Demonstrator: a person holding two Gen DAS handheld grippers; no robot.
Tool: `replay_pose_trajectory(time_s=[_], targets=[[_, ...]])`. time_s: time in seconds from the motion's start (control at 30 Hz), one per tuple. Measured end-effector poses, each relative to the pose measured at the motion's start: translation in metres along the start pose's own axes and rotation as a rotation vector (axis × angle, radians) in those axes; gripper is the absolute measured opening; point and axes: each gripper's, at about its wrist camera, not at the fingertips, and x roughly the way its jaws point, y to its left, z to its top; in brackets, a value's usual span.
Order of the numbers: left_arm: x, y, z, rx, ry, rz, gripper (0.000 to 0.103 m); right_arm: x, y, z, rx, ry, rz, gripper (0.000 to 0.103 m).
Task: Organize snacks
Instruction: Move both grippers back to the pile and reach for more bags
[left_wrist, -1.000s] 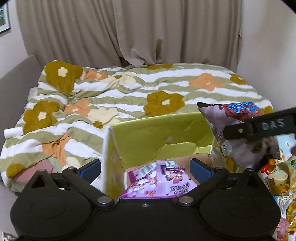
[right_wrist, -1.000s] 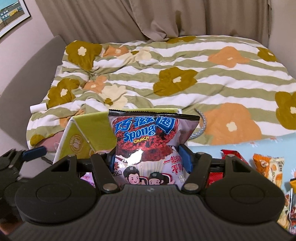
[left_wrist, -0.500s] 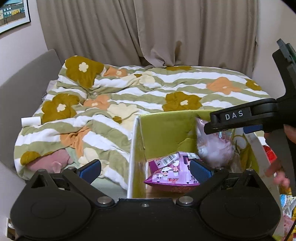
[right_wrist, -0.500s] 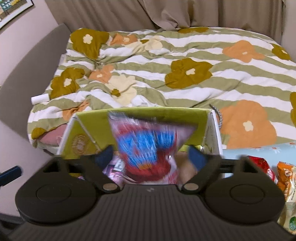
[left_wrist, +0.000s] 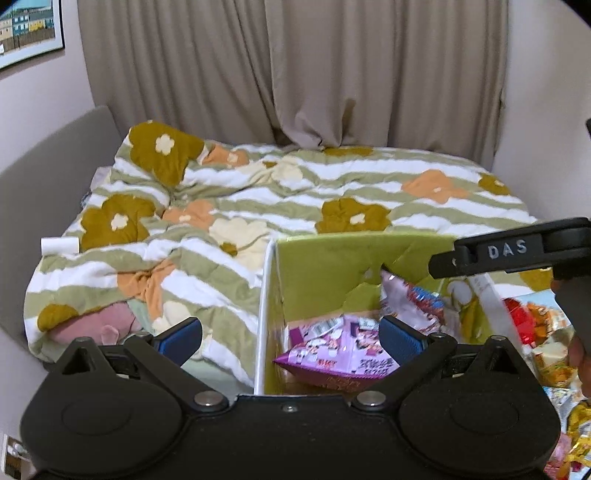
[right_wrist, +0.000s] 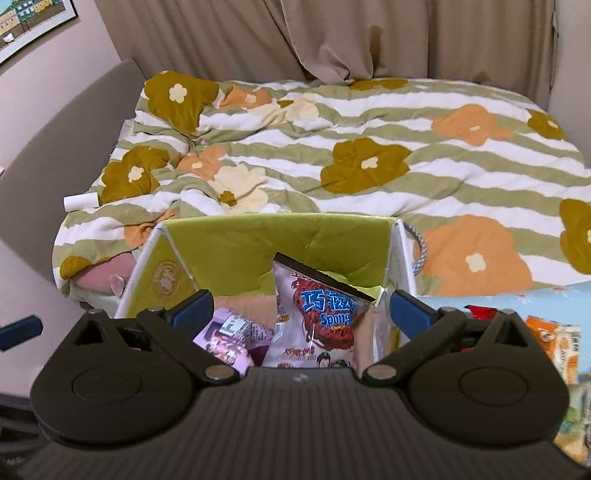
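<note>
From my left gripper's camera, my left gripper (left_wrist: 290, 338) hangs with its 2 blue pads (left_wrist: 179, 339) spread wide and nothing between them. Its left pad sits over the flowered blanket (left_wrist: 229, 206), its right pad over the inside of the green box (left_wrist: 325, 266). The box stands at the near edge of the bed, open at the top, with a white rim. A purple snack bag (left_wrist: 340, 354) lies flat on the box floor. A pale bag with red and blue print (left_wrist: 410, 302) leans against the far right inner wall. On the right, the black arm of my right gripper (left_wrist: 513, 253), lettered DAS, reaches across above the box. More snack packets (left_wrist: 543, 332) lie in a heap outside the box to the right.

From my right gripper's camera, my right gripper (right_wrist: 301, 308) is open as wide as it goes, empty, its jaws having just been opening. The pale bag (right_wrist: 317, 317), printed with blue letters and "Sponge", stands tilted inside the box (right_wrist: 258, 243), below and between the pads, touching neither. The purple bag (right_wrist: 232, 332) lies beside it on the left. An orange packet (right_wrist: 554, 336) rests outside the box on a light blue cloth (right_wrist: 535, 299).
</note>
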Motion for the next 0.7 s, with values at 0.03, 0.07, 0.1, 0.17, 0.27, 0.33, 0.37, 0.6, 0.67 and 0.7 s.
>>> replay_pose_trajectory(time_s=[0.03,0.07,0.1,0.17,0.27,0.33,0.37,0.6,0.67,0.7], targets=[[-0.005,-0.001,0.002,0.002,-0.013,-0.006,0.103,-0.009,0.001,0.0,0.002,-0.011,0.0,0.103],[-0.013,-0.002,0.003,0.004,-0.037,-0.017,0.103,-0.019,0.001,-0.001,0.002,-0.02,0.001,0.103],[-0.02,-0.003,0.003,0.007,-0.057,-0.03,0.103,-0.028,0.002,-0.002,-0.003,-0.028,0.003,0.103],[-0.034,-0.007,0.004,0.022,-0.087,-0.047,0.103,-0.047,0.003,-0.006,-0.014,-0.051,-0.003,0.103],[-0.05,-0.019,0.004,0.059,-0.11,-0.056,0.103,-0.076,0.001,-0.013,-0.015,-0.094,-0.036,0.103],[-0.057,-0.027,0.003,0.074,-0.118,-0.07,0.103,-0.093,-0.005,-0.018,0.005,-0.116,-0.048,0.103],[-0.062,-0.031,0.001,0.08,-0.123,-0.081,0.103,-0.102,-0.011,-0.022,0.018,-0.124,-0.048,0.103],[-0.093,-0.078,-0.014,0.124,-0.136,-0.178,0.103,-0.16,-0.067,-0.053,0.08,-0.176,-0.111,0.103],[-0.098,-0.096,-0.019,0.129,-0.135,-0.195,0.103,-0.175,-0.088,-0.064,0.081,-0.183,-0.143,0.103],[-0.101,-0.106,-0.023,0.132,-0.134,-0.203,0.103,-0.181,-0.098,-0.07,0.08,-0.185,-0.155,0.103]])
